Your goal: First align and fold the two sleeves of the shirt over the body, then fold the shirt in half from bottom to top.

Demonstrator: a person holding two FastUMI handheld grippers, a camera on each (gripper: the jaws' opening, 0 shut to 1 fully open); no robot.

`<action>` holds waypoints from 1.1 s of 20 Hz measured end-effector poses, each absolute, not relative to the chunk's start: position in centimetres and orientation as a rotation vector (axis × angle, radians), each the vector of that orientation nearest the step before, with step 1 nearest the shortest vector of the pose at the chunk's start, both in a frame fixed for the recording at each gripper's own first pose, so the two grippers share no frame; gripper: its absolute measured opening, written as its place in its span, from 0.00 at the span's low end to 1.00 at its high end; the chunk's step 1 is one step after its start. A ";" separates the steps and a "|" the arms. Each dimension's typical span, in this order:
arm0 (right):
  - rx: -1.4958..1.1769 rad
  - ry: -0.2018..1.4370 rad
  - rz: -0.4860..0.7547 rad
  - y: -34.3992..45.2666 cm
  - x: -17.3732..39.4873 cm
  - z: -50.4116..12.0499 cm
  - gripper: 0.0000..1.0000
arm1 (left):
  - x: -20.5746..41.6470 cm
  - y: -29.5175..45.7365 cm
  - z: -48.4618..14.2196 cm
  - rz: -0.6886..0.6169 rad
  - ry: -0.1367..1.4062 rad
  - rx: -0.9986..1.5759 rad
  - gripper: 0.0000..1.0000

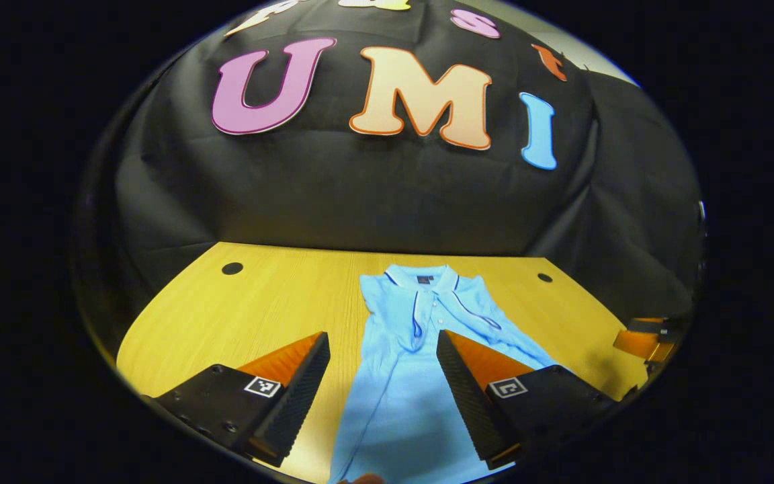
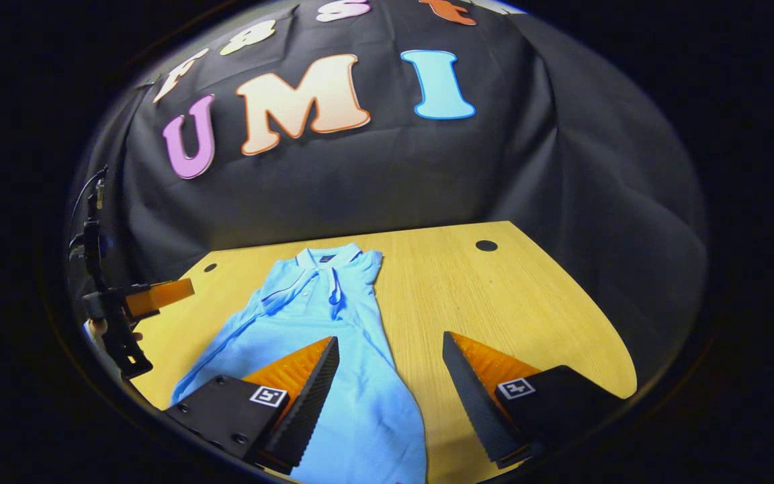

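A light blue polo shirt (image 1: 420,349) is lying flat on the wooden table (image 1: 279,302), with its collar pointing toward the far edge and its lower part reaching toward the near edge. Both sleeves are lying folded in over the body, so the shirt is looking narrow and long. The left gripper (image 1: 380,390) is hovering over the shirt with fingers apart. The right gripper (image 2: 390,396) is also hovering there, fingers spread wide, nothing between them.
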State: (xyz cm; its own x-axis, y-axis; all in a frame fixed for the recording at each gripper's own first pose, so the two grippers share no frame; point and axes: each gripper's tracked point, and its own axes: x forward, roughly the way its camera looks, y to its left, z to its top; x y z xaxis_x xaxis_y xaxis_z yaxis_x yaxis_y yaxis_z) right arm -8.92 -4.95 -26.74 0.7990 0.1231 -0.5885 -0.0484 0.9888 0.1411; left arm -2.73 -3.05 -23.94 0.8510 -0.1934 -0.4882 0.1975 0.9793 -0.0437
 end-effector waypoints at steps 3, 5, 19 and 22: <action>0.081 0.641 0.132 -4.9 -12.3 -26.5 0.97 | -8.0 -2.1 -24.5 -0.174 0.546 0.025 0.96; 0.067 0.653 0.143 -4.9 -14.2 -26.5 0.97 | -10.8 -1.7 -25.1 -0.157 0.569 0.021 0.96; -0.018 0.859 0.106 -6.7 -25.2 -34.4 0.98 | -22.6 0.9 -32.7 -0.151 0.782 0.151 0.96; -0.031 0.899 0.106 -6.8 -26.7 -35.8 0.98 | -23.9 1.5 -34.3 -0.140 0.818 0.155 0.95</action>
State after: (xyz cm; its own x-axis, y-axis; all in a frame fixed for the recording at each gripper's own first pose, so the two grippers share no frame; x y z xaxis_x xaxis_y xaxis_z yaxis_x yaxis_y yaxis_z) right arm -26.68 -6.78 -35.82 0.6174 0.0787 -0.7827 -0.1051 0.9943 0.0171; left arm -23.91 1.45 -34.32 0.6758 -0.0640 -0.7343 0.1837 0.9794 0.0836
